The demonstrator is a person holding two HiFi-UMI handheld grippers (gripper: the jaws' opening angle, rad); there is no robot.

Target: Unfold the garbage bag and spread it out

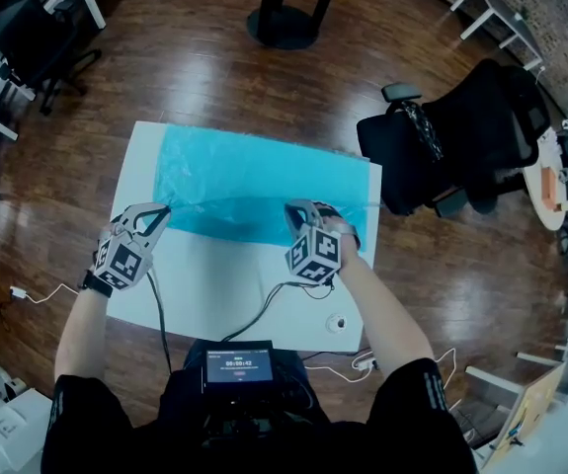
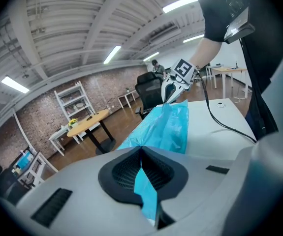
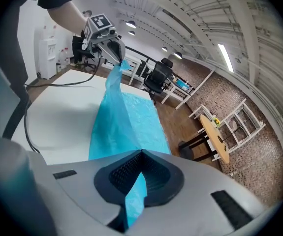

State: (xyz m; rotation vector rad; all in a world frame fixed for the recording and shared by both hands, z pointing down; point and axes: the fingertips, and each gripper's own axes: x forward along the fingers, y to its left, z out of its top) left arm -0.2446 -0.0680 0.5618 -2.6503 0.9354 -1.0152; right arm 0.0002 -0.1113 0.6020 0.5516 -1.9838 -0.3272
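Nearest us, the left tongs (image 1: 164, 209) are clamping shut on the near left corner of the garbage bag (image 1: 254, 176). The right tongs (image 1: 293, 209) are pinching the same near edge, a little short of its right end. That edge is stretching left to right between them, lifted slightly. Beyond both tongs the bag is lying across the white bench (image 1: 214, 284), so I'd judge the spreading pull is heading outward and toward the person.
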